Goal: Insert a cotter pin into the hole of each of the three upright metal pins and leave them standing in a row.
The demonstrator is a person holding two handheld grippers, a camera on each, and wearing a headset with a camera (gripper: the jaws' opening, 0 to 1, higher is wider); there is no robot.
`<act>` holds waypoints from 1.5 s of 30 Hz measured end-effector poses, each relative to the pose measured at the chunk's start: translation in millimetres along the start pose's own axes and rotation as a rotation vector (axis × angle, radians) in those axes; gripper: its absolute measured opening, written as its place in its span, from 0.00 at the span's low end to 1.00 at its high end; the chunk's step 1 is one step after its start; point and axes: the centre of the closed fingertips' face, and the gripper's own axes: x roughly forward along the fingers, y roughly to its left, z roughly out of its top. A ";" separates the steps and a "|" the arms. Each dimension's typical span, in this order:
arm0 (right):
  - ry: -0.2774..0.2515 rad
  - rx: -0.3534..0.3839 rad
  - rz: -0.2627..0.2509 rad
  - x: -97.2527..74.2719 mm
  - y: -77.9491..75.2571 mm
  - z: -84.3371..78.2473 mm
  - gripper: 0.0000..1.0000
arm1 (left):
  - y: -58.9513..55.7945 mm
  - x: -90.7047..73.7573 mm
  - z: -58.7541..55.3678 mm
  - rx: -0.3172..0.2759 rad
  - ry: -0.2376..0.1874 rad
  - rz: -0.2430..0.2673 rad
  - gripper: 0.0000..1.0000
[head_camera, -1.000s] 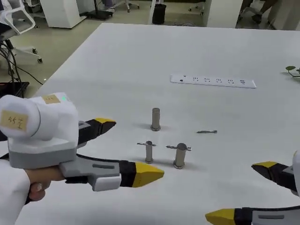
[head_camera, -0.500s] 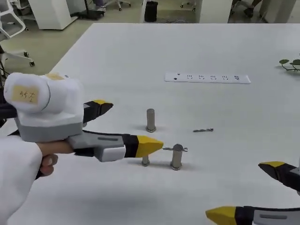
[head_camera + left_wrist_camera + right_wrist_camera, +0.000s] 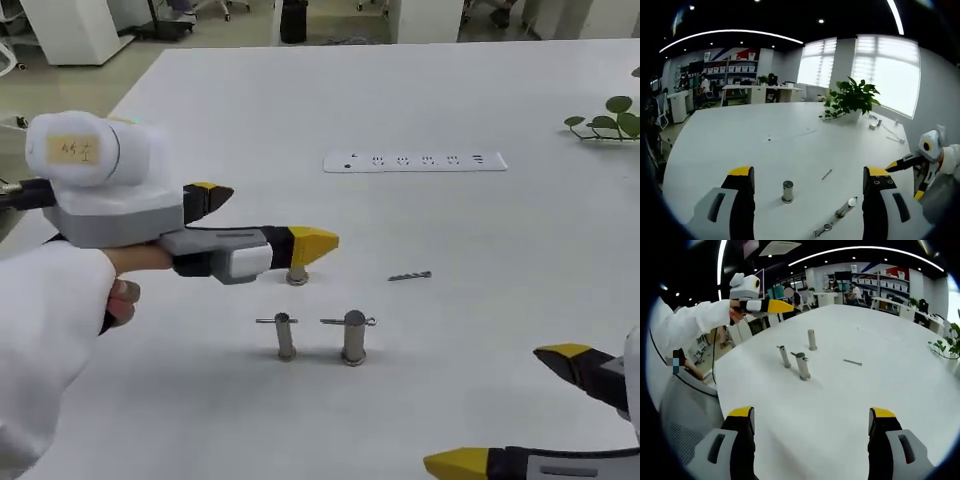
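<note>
Left gripper (image 3: 268,216): jaws spread wide, nothing held. It hangs mid-left in the head view, with its near jaw crossing over the bare pin (image 3: 297,277), so that only the pin's foot shows under the yellow tip. In the left gripper view, the bare pin (image 3: 787,191) stands upright, low centre, between my jaws.

Right gripper (image 3: 508,410): also wide open and empty, in the lower right corner.

Near-left pin (image 3: 286,337) and near-right pin (image 3: 354,337): centre frame, each with a cotter through its head.

Loose cotter pin (image 3: 410,275): flat on the table (image 3: 520,250), right of the bare pin, long axis running left-right across the frame. My left jaw tip is nearer to it. The right gripper is well apart from it but looks straight up an open lane to it (image 3: 852,362).

Open room: bare surface all round the loose cotter pin. The power strip (image 3: 415,161) sits well beyond, upper centre.
</note>
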 end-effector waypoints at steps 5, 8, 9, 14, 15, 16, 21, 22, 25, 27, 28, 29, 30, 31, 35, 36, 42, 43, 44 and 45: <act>0.006 0.009 -0.001 2.3 -1.8 -2.5 0.92 | 15.2 10.9 -3.9 0.001 0.025 0.019 0.88; 0.015 0.007 0.000 3.2 -1.3 -4.4 0.92 | 23.2 15.3 -8.7 -0.008 0.040 0.022 0.88; 0.015 0.007 0.001 3.4 -1.1 -4.2 0.91 | 25.2 16.3 -10.7 -0.006 0.048 0.022 0.88; 0.016 0.001 0.000 4.2 -1.6 -4.3 0.91 | 37.9 23.0 -25.7 -0.003 0.096 0.027 0.87; 0.018 0.004 0.001 4.7 -1.7 -4.8 0.91 | 39.5 25.0 -29.5 -0.003 0.109 0.021 0.87; 0.021 0.006 0.002 4.8 -1.4 -5.5 0.91 | 40.5 26.3 -31.4 0.000 0.115 0.018 0.86; 0.035 0.005 0.002 6.2 -1.2 -9.2 0.90 | 42.4 35.6 -40.6 0.015 0.153 -0.003 0.81; 0.038 0.007 0.002 6.9 -1.2 -10.0 0.90 | 43.5 38.7 -43.6 0.018 0.163 -0.004 0.80; 0.043 0.009 0.003 8.2 -0.9 -11.1 0.90 | 45.4 44.6 -51.5 0.031 0.186 -0.010 0.77; 0.045 0.015 0.001 9.1 -1.2 -11.6 0.90 | 48.4 49.1 -59.4 0.033 0.207 -0.006 0.73; 0.046 0.017 -0.001 9.6 -1.6 -11.8 0.90 | 50.0 51.4 -64.3 0.027 0.220 -0.003 0.72; 0.046 0.017 -0.001 9.8 -1.7 -11.9 0.90 | 50.5 52.3 -65.9 0.025 0.224 -0.002 0.72; 0.052 0.014 0.002 10.4 -1.3 -13.0 0.90 | 49.9 54.2 -68.7 0.029 0.228 -0.007 0.71; 0.053 0.014 0.002 10.6 -1.2 -13.2 0.90 | 49.2 55.4 -70.0 0.034 0.230 -0.011 0.69; 0.056 0.020 0.005 11.6 -0.7 -14.6 0.90 | 48.4 60.1 -71.5 0.029 0.219 -0.013 0.57; 0.057 0.021 0.007 11.7 -0.5 -15.0 0.89 | 48.5 61.1 -72.1 0.032 0.220 -0.012 0.55; 0.054 0.027 0.009 12.1 0.2 -15.6 0.89 | 47.0 64.3 -74.0 0.017 0.217 -0.020 0.44; 0.055 0.028 0.010 12.1 0.3 -15.7 0.89 | 47.1 64.7 -74.7 0.021 0.220 -0.019 0.41; 0.055 0.028 0.010 12.3 0.3 -15.7 0.89 | 46.4 65.3 -76.1 0.028 0.223 -0.020 0.38; 0.055 0.027 0.008 12.6 -0.1 -15.8 0.89 | 46.3 65.8 -76.7 0.026 0.223 -0.021 0.36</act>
